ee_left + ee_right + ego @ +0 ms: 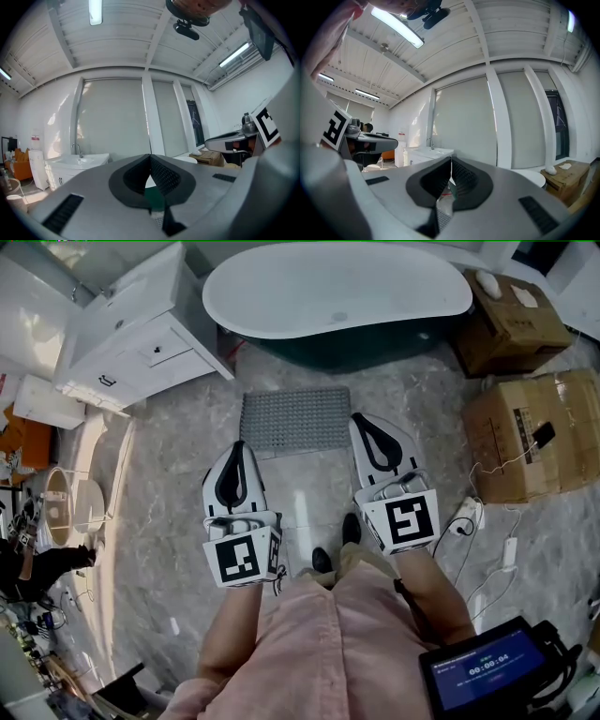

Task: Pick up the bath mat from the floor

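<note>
Evidently empty, the left gripper (236, 448) and right gripper (360, 418), jaws pressed together, were held level over the grey ribbed rectangular bath mat (295, 418) on the marbled floor (173, 460).

The head view looks steeply down, just before the bathtub (337, 287). Cameras on the left gripper (237, 446) and right gripper (362, 420) face it level, both showing its rim.

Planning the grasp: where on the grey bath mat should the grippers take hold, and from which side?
I'd take the bath mat by its two near corners, coming from the person's side. It lies flat, far edge toward the bathtub, so only its thin edge offers a pinch. Left gripper and right gripper are both shut; open them first.
</note>
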Tool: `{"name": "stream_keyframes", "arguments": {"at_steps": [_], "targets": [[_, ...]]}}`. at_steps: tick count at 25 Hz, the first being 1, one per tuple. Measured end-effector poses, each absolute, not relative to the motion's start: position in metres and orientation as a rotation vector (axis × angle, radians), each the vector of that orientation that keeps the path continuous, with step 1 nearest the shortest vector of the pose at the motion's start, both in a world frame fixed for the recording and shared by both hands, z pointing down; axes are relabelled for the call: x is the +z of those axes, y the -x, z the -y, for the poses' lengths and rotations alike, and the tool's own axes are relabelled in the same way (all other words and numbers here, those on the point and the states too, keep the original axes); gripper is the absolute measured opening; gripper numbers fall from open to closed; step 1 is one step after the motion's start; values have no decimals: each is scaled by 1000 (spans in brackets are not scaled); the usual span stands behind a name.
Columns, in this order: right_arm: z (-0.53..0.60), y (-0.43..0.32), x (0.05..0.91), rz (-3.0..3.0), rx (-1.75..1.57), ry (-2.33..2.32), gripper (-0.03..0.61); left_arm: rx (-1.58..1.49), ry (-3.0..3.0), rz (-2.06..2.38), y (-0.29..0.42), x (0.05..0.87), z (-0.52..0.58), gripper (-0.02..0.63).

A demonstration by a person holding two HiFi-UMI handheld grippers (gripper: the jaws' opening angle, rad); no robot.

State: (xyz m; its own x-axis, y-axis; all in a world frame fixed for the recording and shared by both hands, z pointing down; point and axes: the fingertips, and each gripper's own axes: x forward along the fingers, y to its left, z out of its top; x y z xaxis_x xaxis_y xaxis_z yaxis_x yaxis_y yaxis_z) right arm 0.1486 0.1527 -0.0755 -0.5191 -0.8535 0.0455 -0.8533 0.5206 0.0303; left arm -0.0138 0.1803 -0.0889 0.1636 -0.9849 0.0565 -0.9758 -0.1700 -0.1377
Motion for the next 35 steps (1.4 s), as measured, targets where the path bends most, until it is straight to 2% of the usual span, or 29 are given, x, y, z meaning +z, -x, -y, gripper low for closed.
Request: {"name": "stream_keyframes", "arguments": {"at_steps": [5,10,13,27,35], "targets": [[-148,-140,-82,2717,-16,-1506,18,-189,2315,-1984,21,-100,-179,25],[-111,-173,-78,2757,-16,-1464,18,-194,2268,-2008,-14,-101,-146,25],[-100,-171,-81,2772,-28,-1441,18,-190,2244,-2029,-12,-103,-138,25],[-59,-126,-82,2717,-85,-1483,18,-131,2263,-2023,50,-100,-92,25],[-12,-84,-78,2629,-57,-1588,18,-105,2314,-1992,115,-99,-38,25]]}}
